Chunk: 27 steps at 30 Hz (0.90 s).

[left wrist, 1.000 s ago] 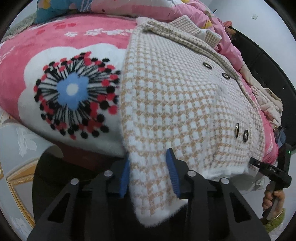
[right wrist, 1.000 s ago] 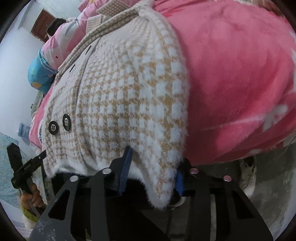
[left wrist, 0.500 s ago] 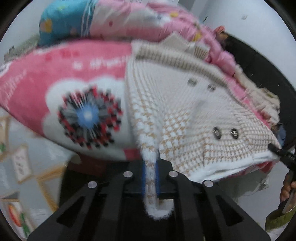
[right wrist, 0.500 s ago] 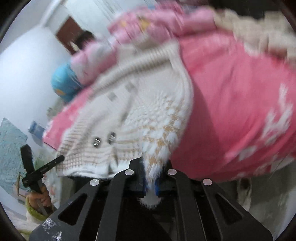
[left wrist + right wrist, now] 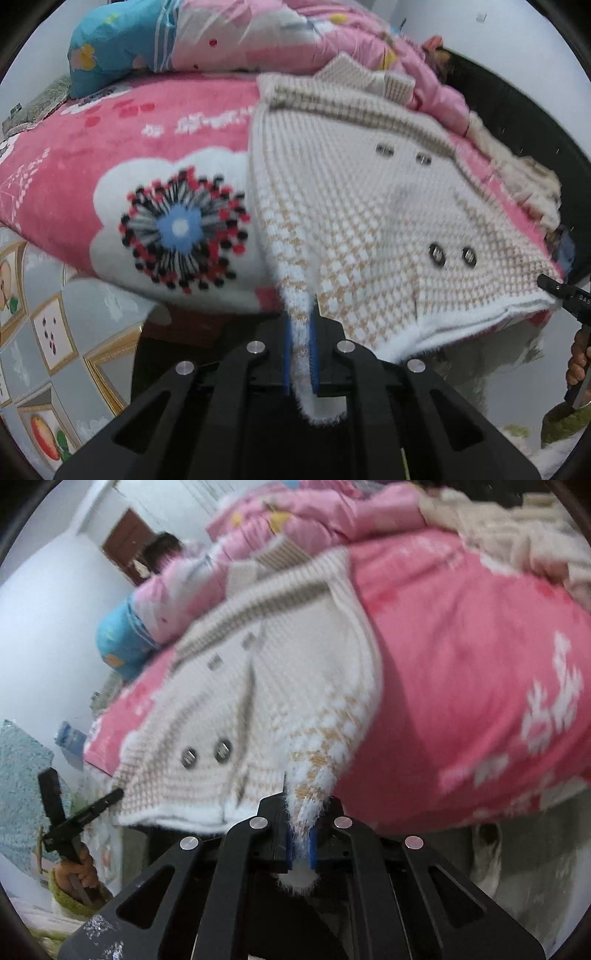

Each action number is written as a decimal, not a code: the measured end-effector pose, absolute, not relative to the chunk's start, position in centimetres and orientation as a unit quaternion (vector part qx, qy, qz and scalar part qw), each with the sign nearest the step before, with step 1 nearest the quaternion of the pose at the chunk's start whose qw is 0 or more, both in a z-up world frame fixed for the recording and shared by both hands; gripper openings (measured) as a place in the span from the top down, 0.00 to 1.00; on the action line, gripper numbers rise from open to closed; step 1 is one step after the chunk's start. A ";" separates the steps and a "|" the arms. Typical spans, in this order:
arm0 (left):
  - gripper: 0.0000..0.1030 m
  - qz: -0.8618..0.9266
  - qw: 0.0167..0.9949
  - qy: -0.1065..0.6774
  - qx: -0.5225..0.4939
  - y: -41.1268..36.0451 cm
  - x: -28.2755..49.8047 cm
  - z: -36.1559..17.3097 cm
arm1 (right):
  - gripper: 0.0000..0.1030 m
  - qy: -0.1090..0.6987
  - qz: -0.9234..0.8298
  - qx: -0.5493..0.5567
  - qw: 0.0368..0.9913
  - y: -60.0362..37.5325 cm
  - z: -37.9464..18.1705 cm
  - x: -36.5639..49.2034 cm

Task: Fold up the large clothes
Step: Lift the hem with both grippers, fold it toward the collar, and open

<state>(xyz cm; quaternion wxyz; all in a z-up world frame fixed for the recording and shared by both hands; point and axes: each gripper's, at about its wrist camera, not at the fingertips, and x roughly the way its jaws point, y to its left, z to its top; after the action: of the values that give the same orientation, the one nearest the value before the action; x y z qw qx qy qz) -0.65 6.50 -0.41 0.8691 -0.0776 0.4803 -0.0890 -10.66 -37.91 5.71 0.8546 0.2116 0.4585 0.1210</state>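
Both claws clamped on the coat's bottom hem, fold barely getting going

Going left to right with the checked knit coat (image 5: 369,206) as the landmark: the flower-print pink blanket (image 5: 110,155) is showing to its left, the coat itself is lying buttons-up across the bed with its collar at the far end, and its near hem is hanging off the bed edge toward me. The left gripper (image 5: 300,354) is pinching the hem's left corner tight, and the right gripper (image 5: 301,843) is biting down on the right corner, fluffy edge poking through both. Looks like only the grab is done; no crease yet, the fold toward the collar is all still left. Sleeves aren't visible, probably tucked under, and the right view is blurring badly.
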 end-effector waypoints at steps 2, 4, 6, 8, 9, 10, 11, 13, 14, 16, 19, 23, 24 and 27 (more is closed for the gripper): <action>0.93 -0.095 0.875 0.467 -0.087 6.9 -0.3 0.7 | 0.94 0.434 0.133 0.217 0.864 -37.8 7.2 -9.9; 0.93 -0.099 0.883 0.450 -0.093 6.7 0.5 2.1 | 0.94 0.411 0.139 0.214 0.875 -37.3 8.5 -8.5; 0.93 -0.098 0.889 0.437 -0.096 6.8 1.5 3.0 | 0.94 0.393 0.142 0.215 0.883 -37.0 9.5 -6.6; 0.93 -0.097 0.895 0.424 -0.102 7.1 2.9 4.0 | 0.94 0.379 0.146 0.218 0.888 -36.9 10.2 -4.7; 0.93 -0.097 0.897 0.418 -0.104 7.3 3.6 4.4 | 0.94 0.373 0.145 0.217 0.890 -36.9 10.5 -3.9; 0.93 -0.096 0.900 0.414 -0.103 7.4 4.3 4.6 | 0.94 0.370 0.145 0.217 0.892 -36.7 10.7 -3.1; 0.93 -0.094 0.902 0.409 -0.100 7.5 5.0 5.0 | 0.94 0.365 0.146 0.217 0.894 -36.6 10.9 -2.2; 0.93 -0.091 0.906 0.403 -0.095 7.7 6.8 5.4 | 0.94 0.359 0.146 0.217 0.896 -36.1 11.2 -0.8; 0.93 -0.091 0.906 0.402 -0.094 7.9 7.5 5.4 | 0.94 0.357 0.146 0.217 0.897 -35.8 11.4 0.4; 0.93 -0.089 0.907 0.401 -0.091 7.9 9.4 5.3 | 0.94 0.357 0.145 0.217 0.897 -35.5 11.3 2.3; 0.93 -0.087 0.906 0.404 -0.088 8.0 12.0 4.7 | 0.94 0.364 0.134 0.210 0.898 -35.2 10.7 5.1; 0.92 -0.085 0.903 0.413 -0.081 8.0 15.0 3.6 | 0.94 0.378 0.111 0.192 0.899 -34.2 9.0 8.7; 0.92 -0.083 0.901 0.418 -0.079 7.9 15.9 3.1 | 0.94 0.383 0.106 0.188 0.898 -34.0 8.5 9.6; 0.92 -0.079 0.896 0.431 -0.076 7.7 17.4 1.8 | 0.94 0.397 0.093 0.173 0.896 -33.6 6.7 11.4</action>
<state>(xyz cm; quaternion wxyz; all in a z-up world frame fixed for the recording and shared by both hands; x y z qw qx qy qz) 17.40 7.74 1.75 0.8956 -0.0758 0.4313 -0.0789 11.44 -33.55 6.68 0.8964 0.1730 0.3974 0.0933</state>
